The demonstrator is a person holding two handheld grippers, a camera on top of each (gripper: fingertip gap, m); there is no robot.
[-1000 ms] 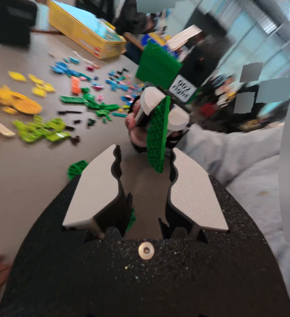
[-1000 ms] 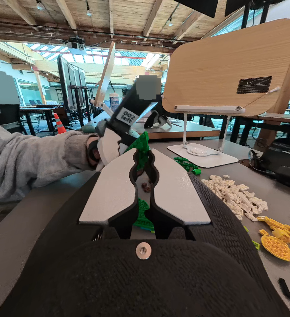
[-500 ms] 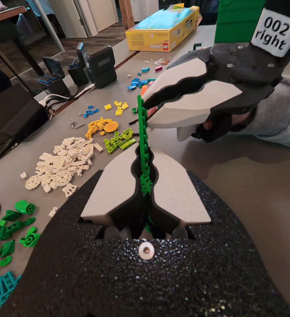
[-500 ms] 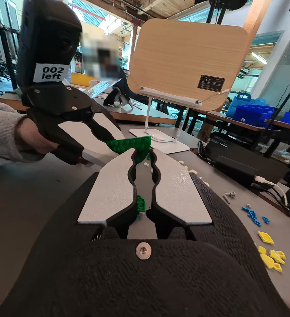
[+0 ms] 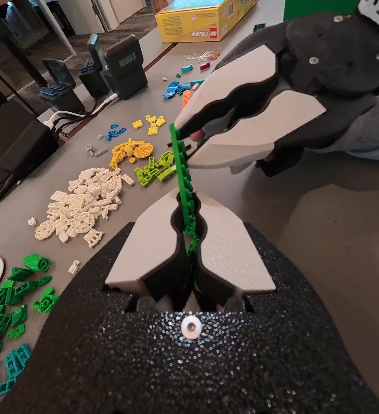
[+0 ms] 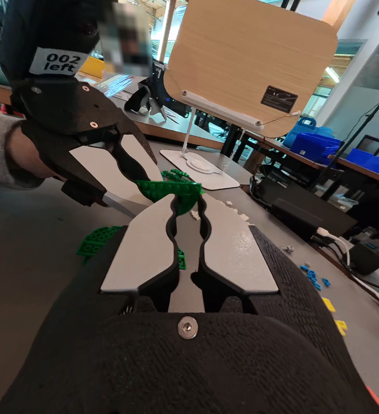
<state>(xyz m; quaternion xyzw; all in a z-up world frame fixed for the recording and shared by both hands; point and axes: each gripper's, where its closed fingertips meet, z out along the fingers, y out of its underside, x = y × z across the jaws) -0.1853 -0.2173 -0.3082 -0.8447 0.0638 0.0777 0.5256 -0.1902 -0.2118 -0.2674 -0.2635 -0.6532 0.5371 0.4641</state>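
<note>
A green studded plate [image 5: 179,161] stands edge-on above the grey table [image 5: 318,246]. My left gripper [image 5: 187,195] is shut on its lower end, with both pads pressed on it. My right gripper [image 5: 184,145] comes in from the right with its jaws apart, and its fingertips [image 5: 179,128] rest at the plate's studded face near the top end. In the right wrist view the plate [image 6: 172,187] lies flat-on behind my open right gripper [image 6: 186,198]. The left gripper [image 6: 146,186] clamps its other end there.
Sorted piles lie on the table: white pieces [image 5: 83,201], orange-yellow pieces [image 5: 130,152], lime pieces [image 5: 155,170] and green pieces [image 5: 16,298]. A yellow box [image 5: 206,20] and black chargers [image 5: 121,74] stand behind. A wooden board on a white stand [image 6: 251,67] is ahead, cables [image 6: 340,246] to the right. The grippers are tip to tip, or close to it.
A second ago my right gripper held the plate and my left was open. The left has shut on the plate, and the right jaws have widened and no longer clamp it.
</note>
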